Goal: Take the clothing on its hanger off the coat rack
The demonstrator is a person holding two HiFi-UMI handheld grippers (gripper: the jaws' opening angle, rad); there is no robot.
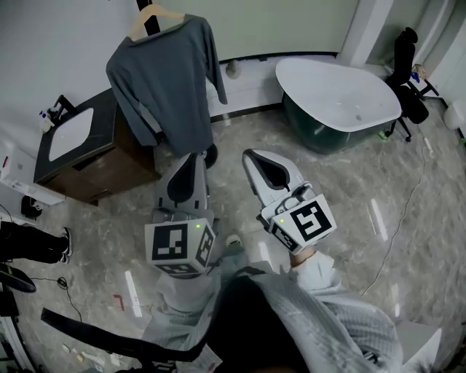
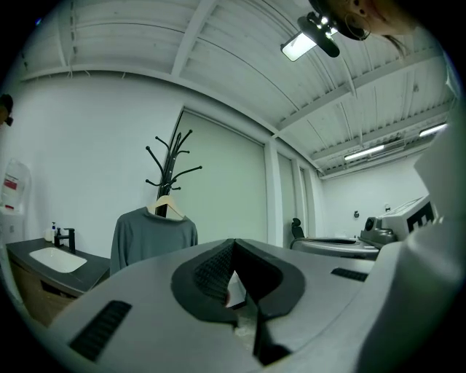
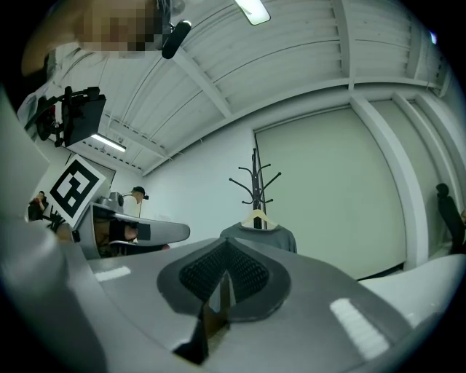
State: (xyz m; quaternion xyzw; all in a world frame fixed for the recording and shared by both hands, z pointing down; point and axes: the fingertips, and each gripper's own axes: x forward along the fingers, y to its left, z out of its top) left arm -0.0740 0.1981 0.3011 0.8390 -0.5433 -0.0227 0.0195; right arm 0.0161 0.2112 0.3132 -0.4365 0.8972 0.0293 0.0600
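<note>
Tongs closed on both sides: left tongs (image 1: 191, 162) and right tongs (image 1: 255, 159) pressed fully together, empty, pointing side by side toward the sweater (image 1: 164, 87). Shut probably just for the approach, with no grip needed yet.

Hangs on a wooden hanger (image 1: 153, 14) from the coat rack (image 2: 171, 156), well apart from both tongs, between the sink (image 1: 70, 131) and the bathtub (image 1: 338, 95). Seems to sit on a low branch, so likely calls for a lift up and then away.

From the head view: floor layout and the rack foot behind the sweater hem, but the rack top cut off. From the two gripper views: the whole branching top of the rack and both hanger shoulders, with the hook itself too small to read. Task not yet started.
</note>
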